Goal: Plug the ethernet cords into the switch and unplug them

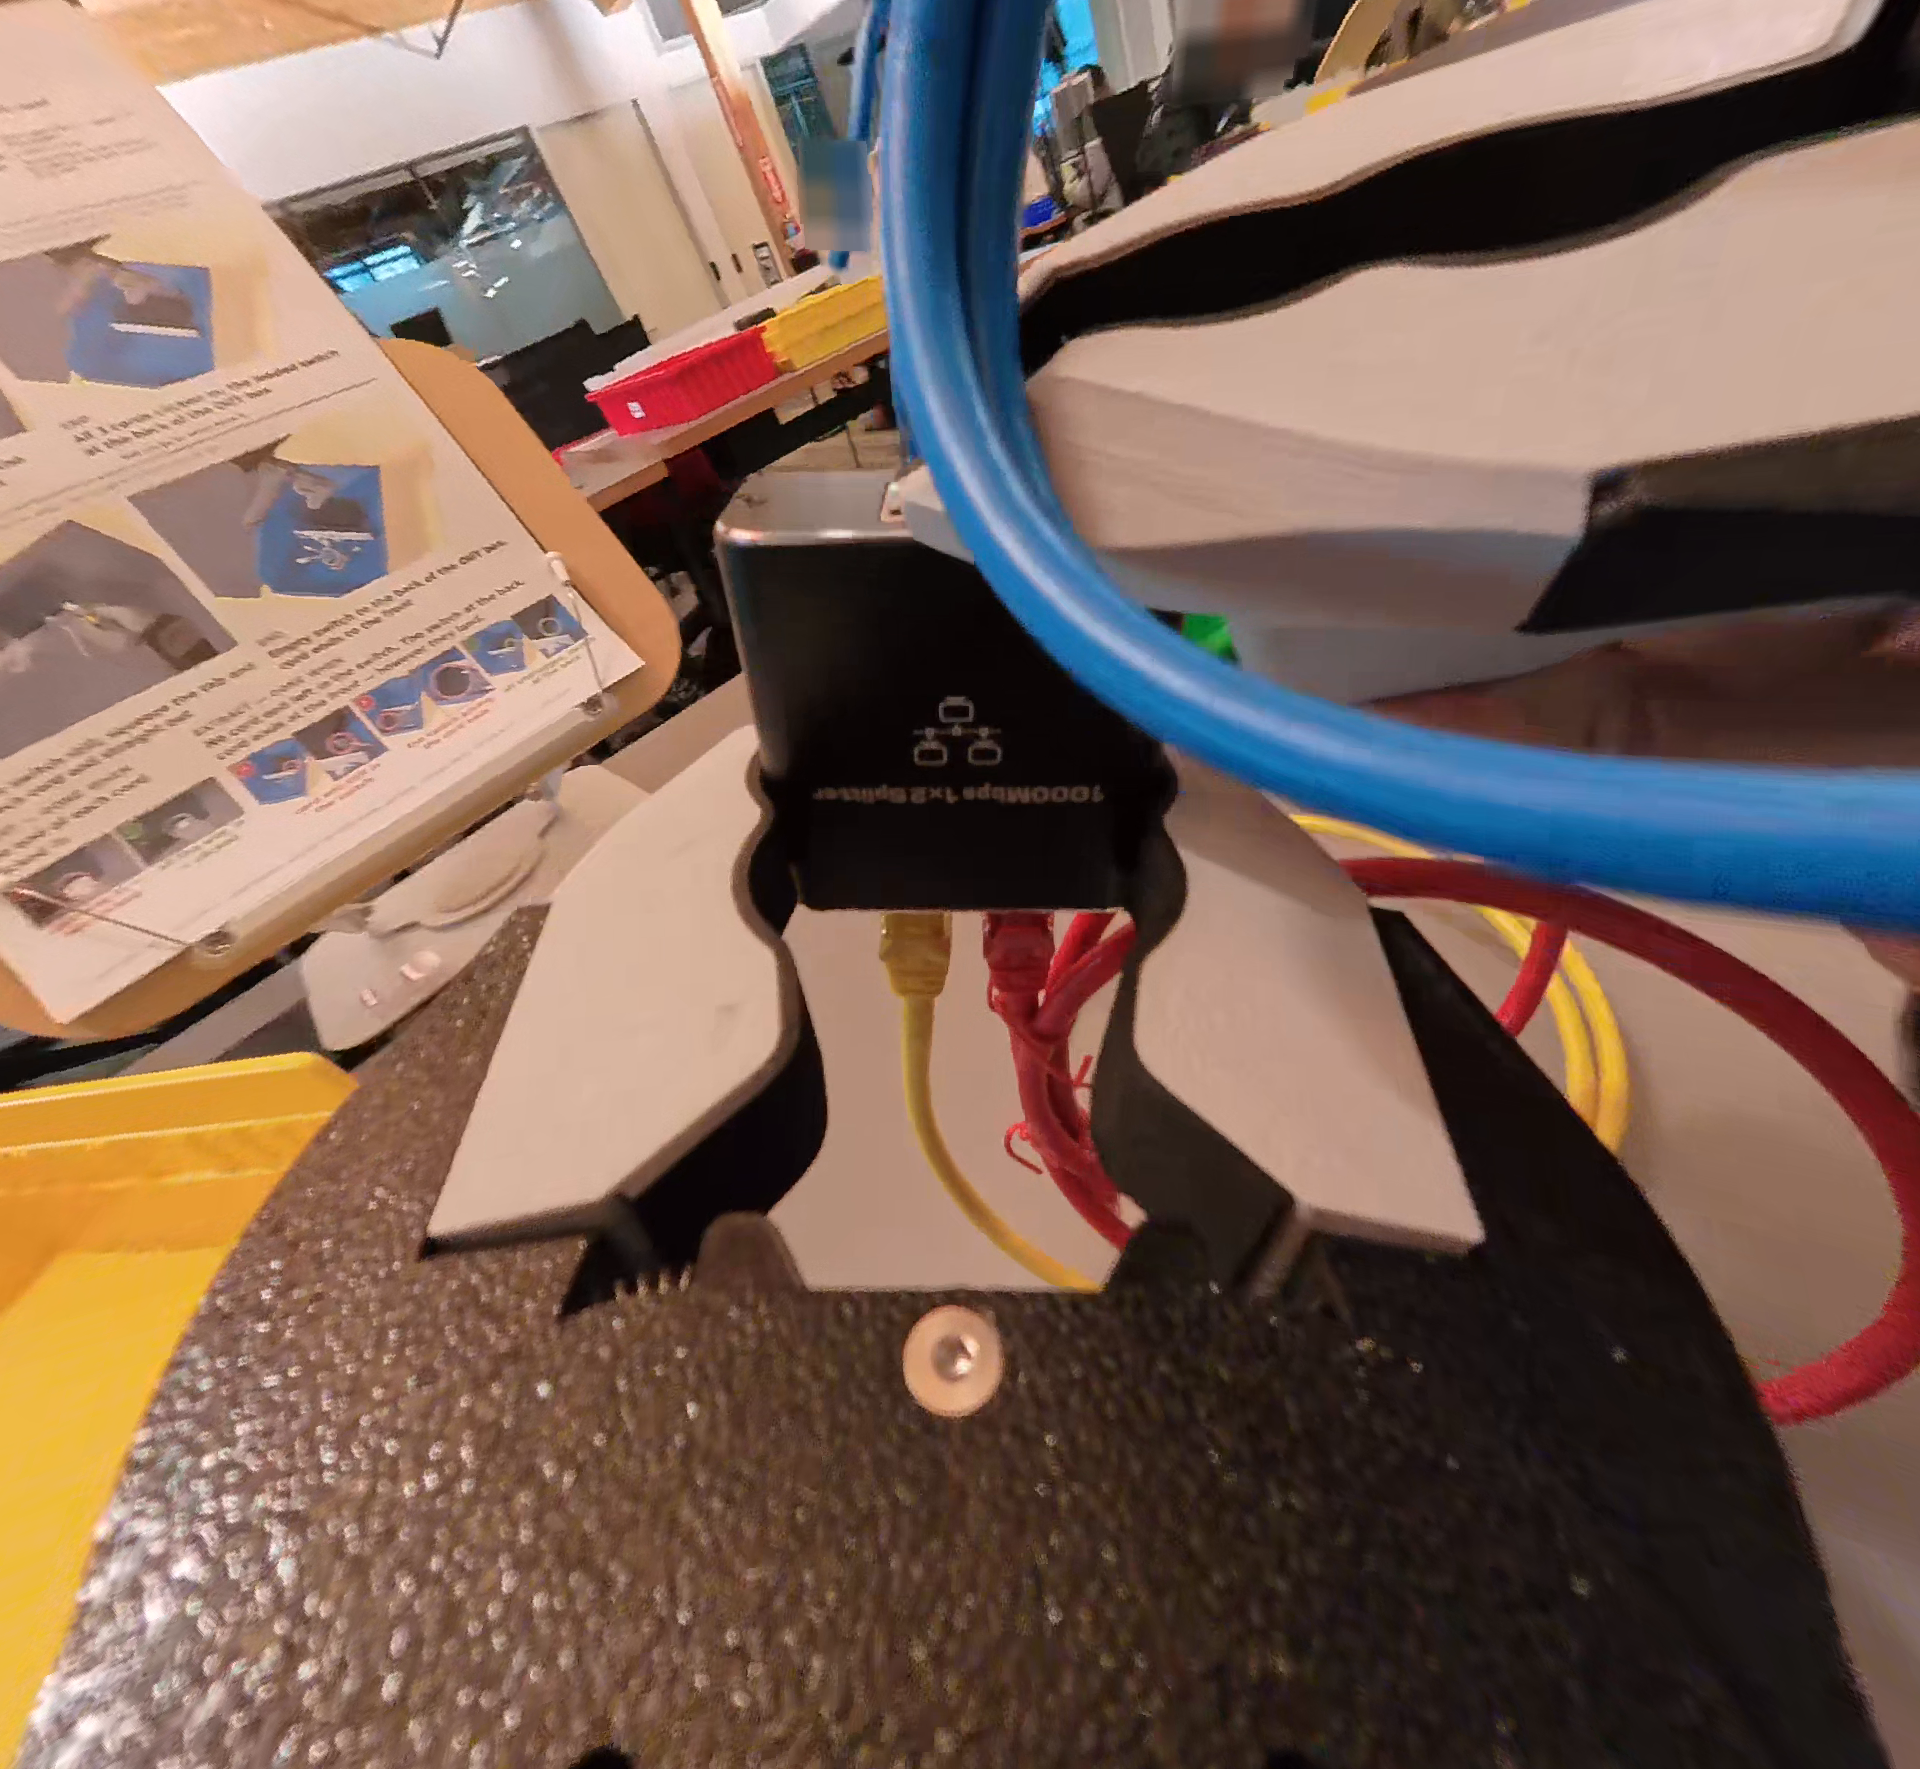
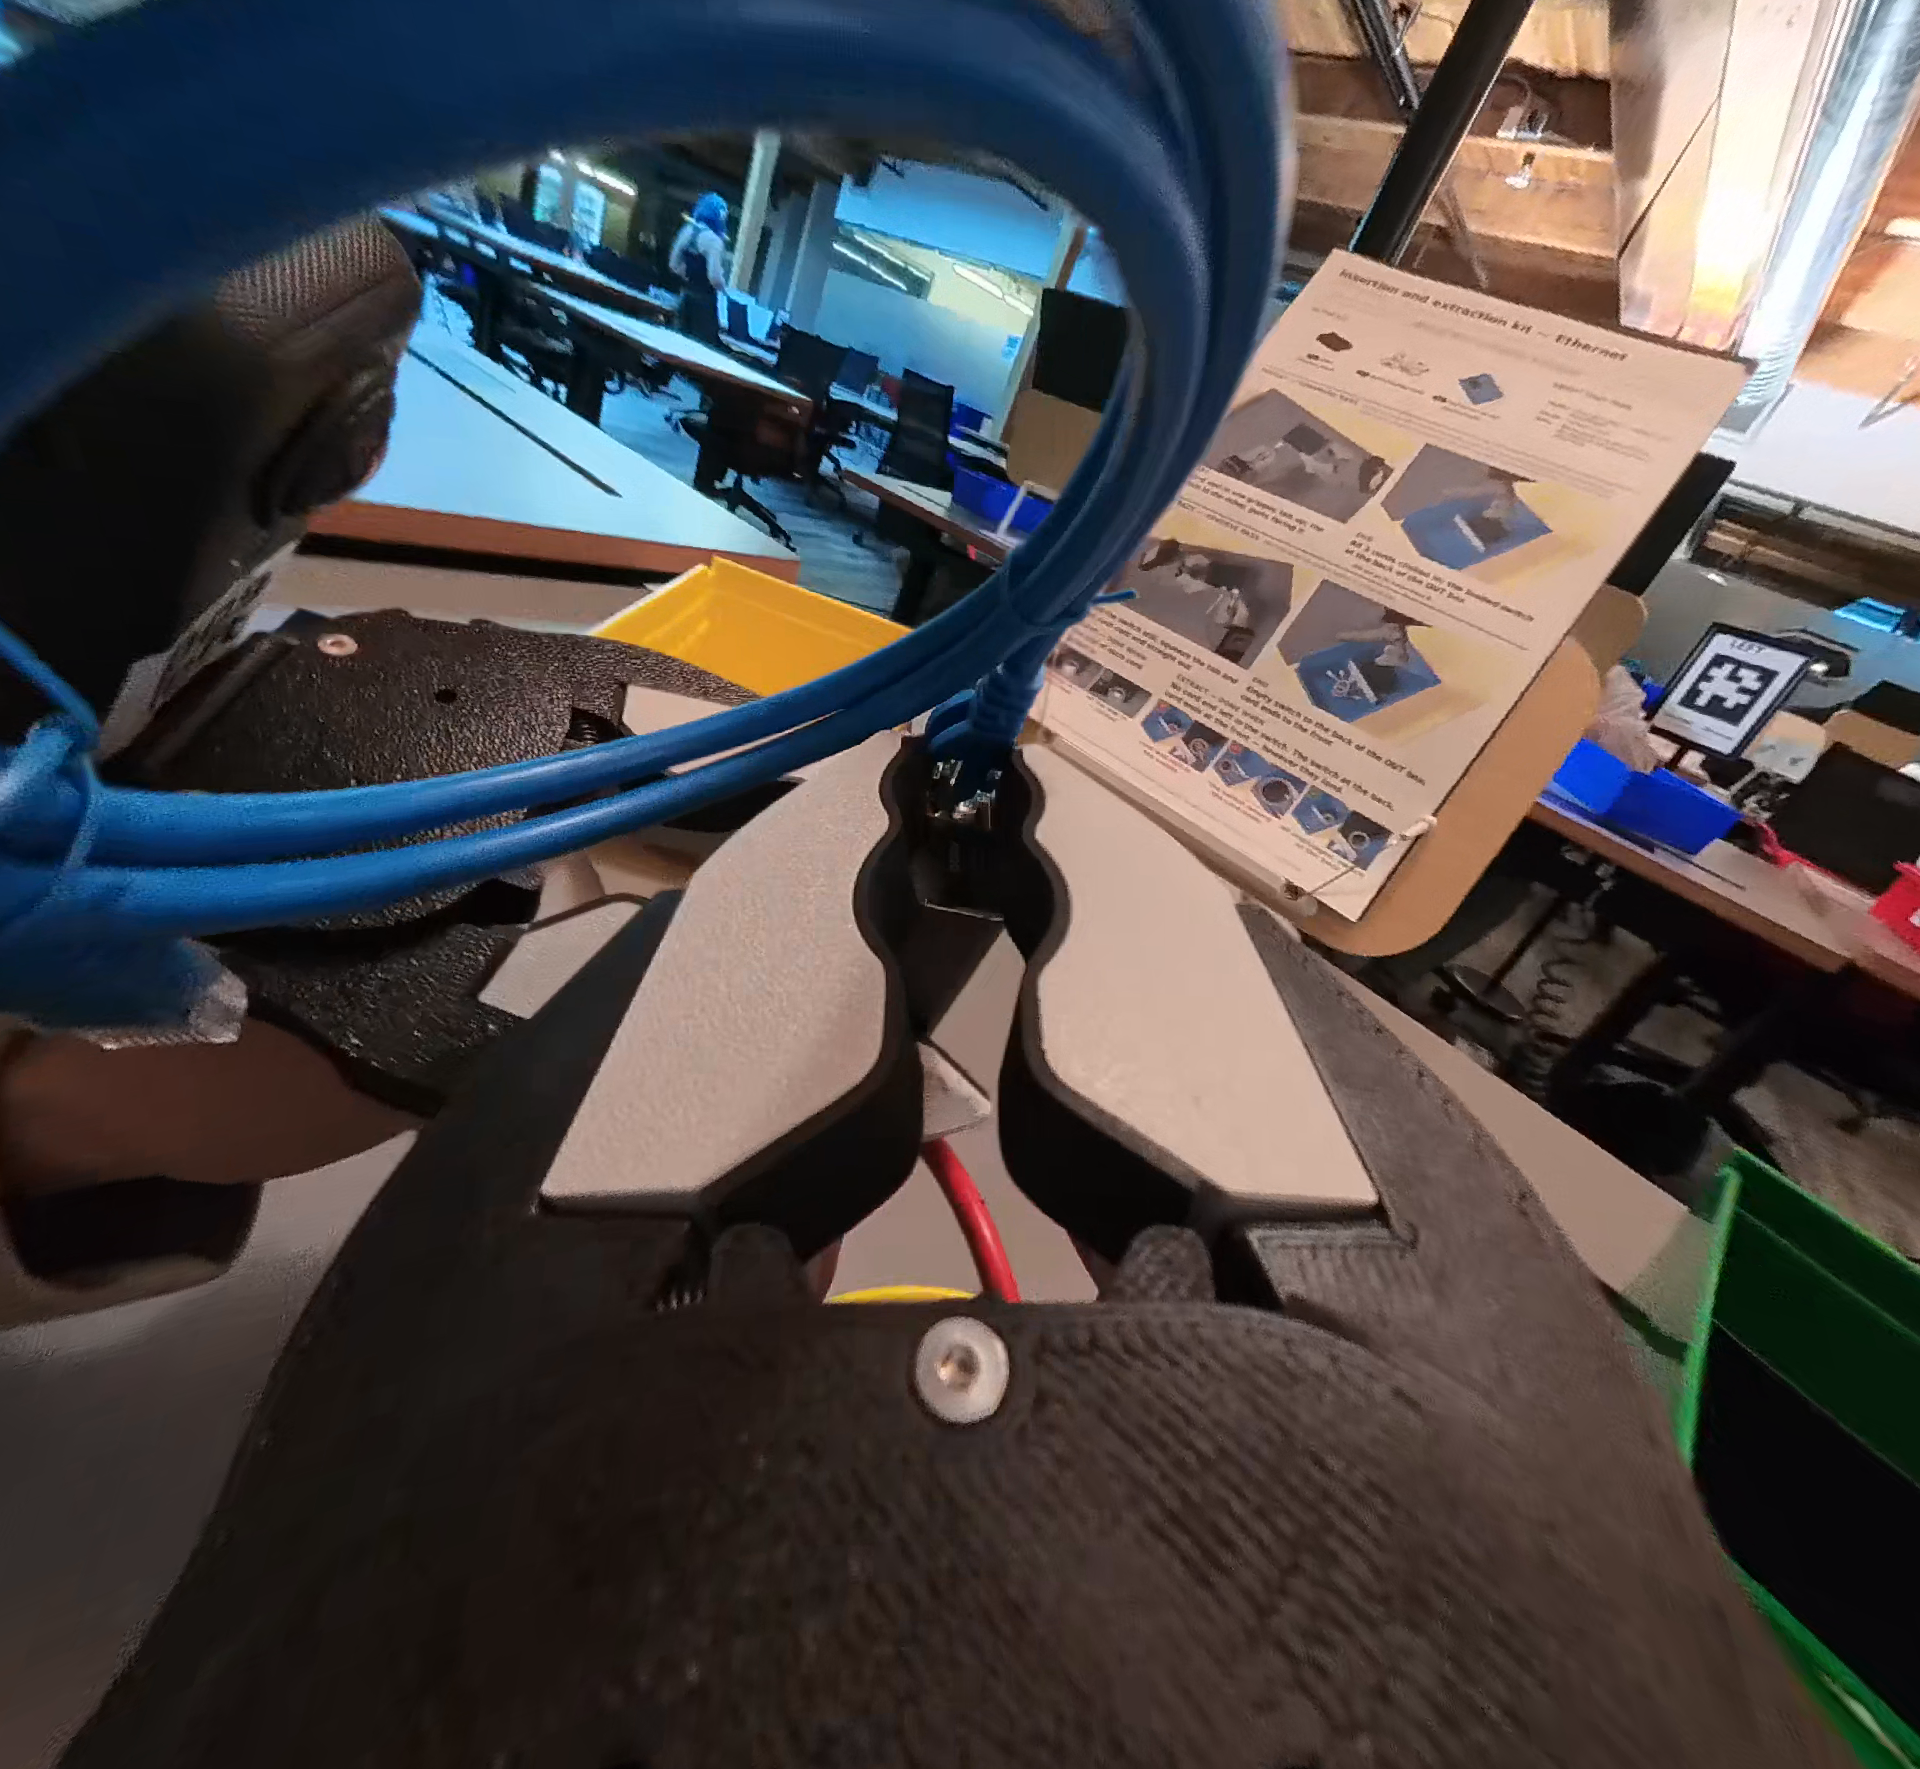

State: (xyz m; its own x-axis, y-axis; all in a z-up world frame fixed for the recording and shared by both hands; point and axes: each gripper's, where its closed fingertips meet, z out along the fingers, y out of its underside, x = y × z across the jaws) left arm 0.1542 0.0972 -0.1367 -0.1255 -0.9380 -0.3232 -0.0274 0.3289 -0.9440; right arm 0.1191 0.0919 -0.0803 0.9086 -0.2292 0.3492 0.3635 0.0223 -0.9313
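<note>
Left gripper [image 1: 961, 846] is clamped on the black switch [image 1: 935, 711], centre of the left wrist view, held up off the table. The yellow cord [image 1: 920, 1023] and red cord [image 1: 1023, 1013] are plugged into the two ports on its near face, lower centre of frame; their slack loops off to the lower right.

Right gripper [image 2: 961, 836] is clenched on the blue cord's plug [image 2: 966, 789], centre of the right wrist view. The blue cord [image 2: 644, 36] coils in a bundled loop across the upper left of that frame. In the left wrist view the same gripper comes in from the right, its tip at the switch's far end, where part of a plug shows. I can't tell whether that plug is seated or just at the port.

Step, as I read it: the blue cord at the switch's far port, either going in or coming out.

Next move needs the plug kept square to the port, a push or pull straight along its axis, the release tab pressed if extracting, and the left gripper bracing the switch. The blue coil's weight could twist the plug.
</note>
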